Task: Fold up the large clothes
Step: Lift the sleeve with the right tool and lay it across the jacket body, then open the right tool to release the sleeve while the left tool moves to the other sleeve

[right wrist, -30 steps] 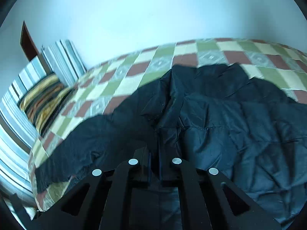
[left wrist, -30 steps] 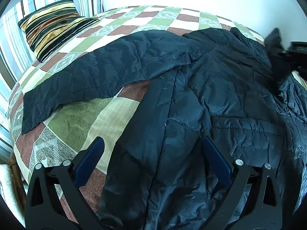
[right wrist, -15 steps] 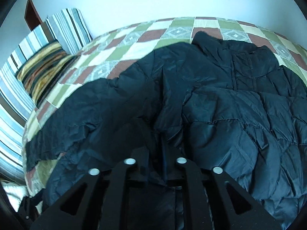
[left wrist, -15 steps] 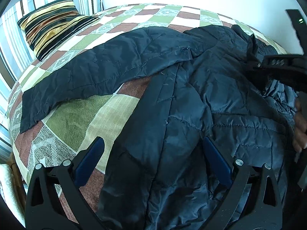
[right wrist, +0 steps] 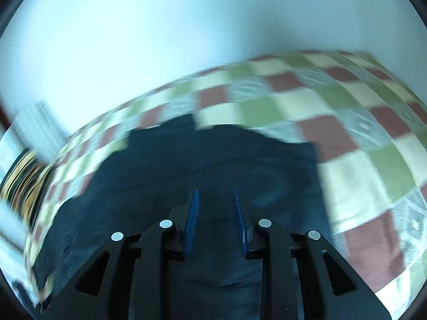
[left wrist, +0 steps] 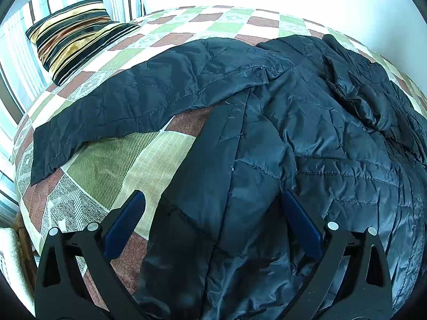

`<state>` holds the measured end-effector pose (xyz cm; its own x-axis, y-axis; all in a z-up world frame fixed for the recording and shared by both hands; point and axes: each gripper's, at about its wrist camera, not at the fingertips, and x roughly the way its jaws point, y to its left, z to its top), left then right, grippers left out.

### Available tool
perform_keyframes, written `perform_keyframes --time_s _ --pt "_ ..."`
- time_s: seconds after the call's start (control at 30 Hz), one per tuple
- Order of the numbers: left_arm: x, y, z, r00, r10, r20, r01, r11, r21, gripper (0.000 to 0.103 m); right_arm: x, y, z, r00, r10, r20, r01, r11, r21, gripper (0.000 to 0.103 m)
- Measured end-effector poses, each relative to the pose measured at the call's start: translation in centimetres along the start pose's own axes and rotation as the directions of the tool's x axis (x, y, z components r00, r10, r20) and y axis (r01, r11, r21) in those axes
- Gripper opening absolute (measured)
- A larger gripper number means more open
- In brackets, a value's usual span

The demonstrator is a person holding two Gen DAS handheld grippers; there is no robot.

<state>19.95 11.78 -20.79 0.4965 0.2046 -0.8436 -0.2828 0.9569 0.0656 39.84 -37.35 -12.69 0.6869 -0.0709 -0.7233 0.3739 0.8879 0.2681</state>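
A black quilted jacket (left wrist: 267, 138) lies spread on a checkered quilt (left wrist: 112, 165). One sleeve (left wrist: 128, 106) stretches out to the left, and a folded-over part is bunched at the right (left wrist: 360, 93). My left gripper (left wrist: 212, 208) hovers over the jacket's near hem, open wide, and its blue pads (left wrist: 128, 218) grip nothing. The right wrist view is blurred by motion. In it my right gripper (right wrist: 216, 200) is over the jacket (right wrist: 213, 165) with its blue pads (right wrist: 192, 213) a little apart. Nothing is between them.
A striped gold and black pillow (left wrist: 72, 34) lies at the bed's far left against striped bedding. A white wall runs behind the bed. The quilt (right wrist: 360, 160) shows bare to the right of the jacket and between the sleeve and the body.
My right gripper has let go of the jacket fold it held, opened a little and swung off to the right, out of the left wrist view. The left gripper has stayed still.
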Motion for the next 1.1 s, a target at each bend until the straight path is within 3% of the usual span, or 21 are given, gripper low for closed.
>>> perform_keyframes --time_s 0.07,0.23,0.33,0.47,0.57,0.67,0.8,0.9,1.1 --pt "0.1 -0.1 0.0 1.0 0.005 -0.003 -0.005 1.0 0.002 0.101 1.8 -2.4 0.2 0.998 -0.047 -0.032 0.048 0.999 0.025 0.025" --pt "0.3 -0.3 0.2 1.0 0.019 -0.006 -0.019 1.0 0.011 0.101 6.3 -4.2 -1.4 0.988 -0.078 -0.131 0.081 0.997 0.019 0.024" --pt "0.4 -0.4 0.2 1.0 0.025 -0.008 -0.025 1.0 0.015 0.101 8.1 -4.3 -2.4 0.986 -0.098 -0.133 0.099 0.995 0.0 0.022" --pt "0.4 -0.5 0.2 0.999 0.031 -0.007 -0.031 0.999 0.018 0.101 7.9 -4.1 -2.3 0.988 -0.099 -0.117 0.098 0.995 -0.007 0.024" --pt "0.2 -0.4 0.2 1.0 0.03 -0.004 -0.03 0.999 0.018 0.101 5.6 -3.6 -2.2 0.991 -0.116 -0.07 0.115 0.993 -0.008 0.027" --pt "-0.1 -0.1 0.0 1.0 0.024 -0.003 -0.024 1.0 0.013 0.101 3.0 -3.0 -2.8 0.993 -0.114 -0.028 0.115 0.993 0.002 0.038" --pt "-0.3 0.1 -0.1 1.0 0.016 0.001 -0.016 1.0 0.007 0.101 1.1 -2.2 -4.6 0.996 -0.083 -0.017 0.083 0.996 -0.011 0.039" --pt "-0.3 0.3 0.0 1.0 0.012 -0.002 -0.012 1.0 0.003 0.101 1.9 -1.3 -5.6 0.996 -0.074 -0.05 0.072 0.997 -0.04 0.039" --pt "-0.5 0.8 0.0 1.0 0.003 0.001 -0.003 1.0 -0.012 0.101 4.8 -0.7 -7.6 0.987 -0.143 -0.072 0.135 0.985 -0.106 0.039"
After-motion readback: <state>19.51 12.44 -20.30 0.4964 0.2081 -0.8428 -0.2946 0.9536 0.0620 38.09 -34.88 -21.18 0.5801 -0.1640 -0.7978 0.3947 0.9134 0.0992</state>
